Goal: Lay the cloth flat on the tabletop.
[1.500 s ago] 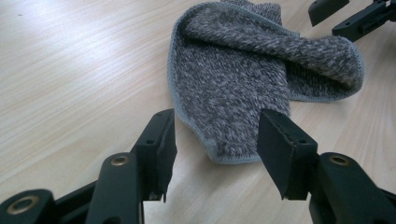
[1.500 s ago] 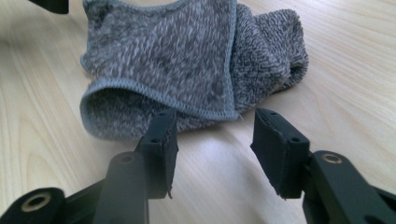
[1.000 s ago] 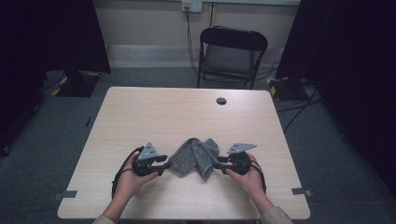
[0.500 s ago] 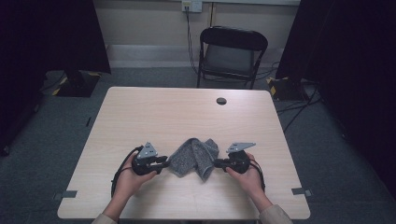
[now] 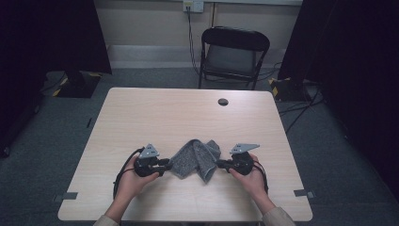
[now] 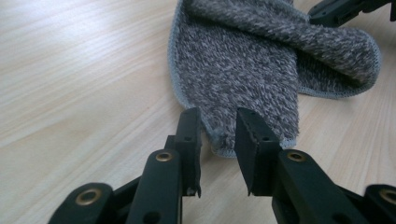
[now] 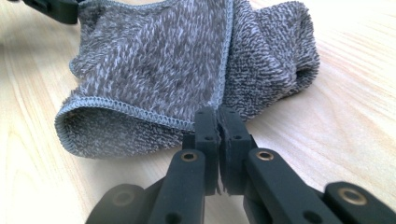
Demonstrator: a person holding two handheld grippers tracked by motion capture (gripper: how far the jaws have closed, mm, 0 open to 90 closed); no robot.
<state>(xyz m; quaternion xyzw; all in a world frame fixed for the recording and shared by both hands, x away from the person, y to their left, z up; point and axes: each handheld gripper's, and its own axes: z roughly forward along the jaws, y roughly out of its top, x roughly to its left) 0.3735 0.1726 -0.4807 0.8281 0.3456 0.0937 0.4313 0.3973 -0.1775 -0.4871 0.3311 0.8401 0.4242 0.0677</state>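
Note:
A grey terry towel point(image 5: 195, 157) lies crumpled and folded over itself on the wooden table point(image 5: 188, 113), near the front edge. My left gripper point(image 5: 168, 165) meets its left corner. In the left gripper view the jaws point(image 6: 218, 123) stand a finger's width apart with that corner point(image 6: 238, 70) bunched between them; they closed in a little within the last second. My right gripper point(image 5: 217, 163) has just closed; in the right gripper view the jaws point(image 7: 217, 114) are pinched on the stitched hem of the towel point(image 7: 154, 60). Each gripper view shows the other gripper's tips point(image 6: 336, 11) point(image 7: 51, 9) at the towel's far side.
A small black round grommet point(image 5: 223, 101) sits near the table's far edge. A black folding chair point(image 5: 234, 52) stands behind the table. Dark curtains hang at both sides. Bare tabletop stretches beyond the towel.
The towel is gathered slightly narrower between the two grippers. Both hands have kept their places.

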